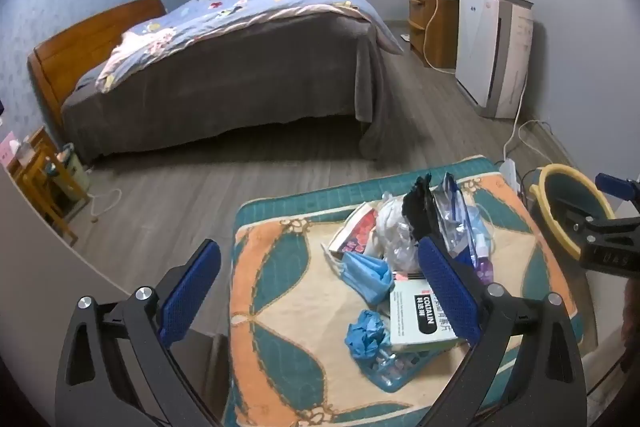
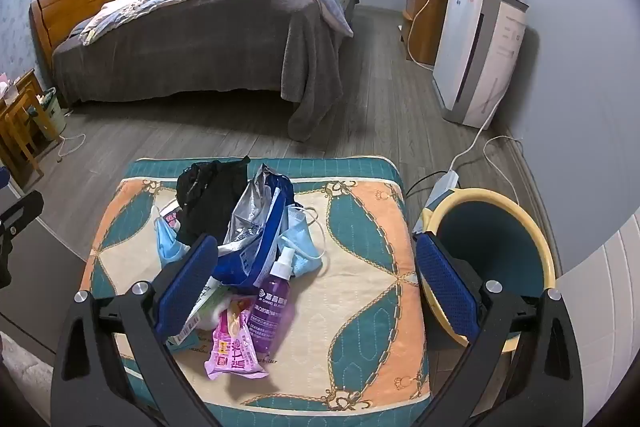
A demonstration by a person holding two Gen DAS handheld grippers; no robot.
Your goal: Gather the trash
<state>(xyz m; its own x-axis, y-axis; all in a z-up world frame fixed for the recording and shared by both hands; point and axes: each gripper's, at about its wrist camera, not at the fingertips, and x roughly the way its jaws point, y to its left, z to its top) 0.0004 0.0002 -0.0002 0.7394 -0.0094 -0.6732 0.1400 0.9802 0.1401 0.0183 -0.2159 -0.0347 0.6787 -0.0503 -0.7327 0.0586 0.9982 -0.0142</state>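
A heap of trash lies on a quilted teal-and-orange cushion (image 1: 280, 307). It holds a black plastic bag (image 1: 418, 211), a silver-blue foil bag (image 2: 256, 247), blue face masks (image 1: 366, 275), a crumpled blue glove (image 1: 368, 333), a white medicine box (image 1: 420, 319), a purple spray bottle (image 2: 272, 303) and a pink snack wrapper (image 2: 232, 347). My left gripper (image 1: 320, 291) hovers open above the heap's near side. My right gripper (image 2: 318, 287) hovers open over the bottle and wrapper. Neither touches anything. A teal bin with a yellow rim (image 2: 492, 259) stands just right of the cushion.
A bed with a grey cover (image 1: 224, 87) fills the far left of the room. A white air purifier (image 2: 476, 55) and a wooden cabinet (image 2: 424, 23) line the right wall. A power strip with cables (image 2: 444, 187) lies on the floor behind the bin. A wooden side table (image 1: 36, 179) stands at left.
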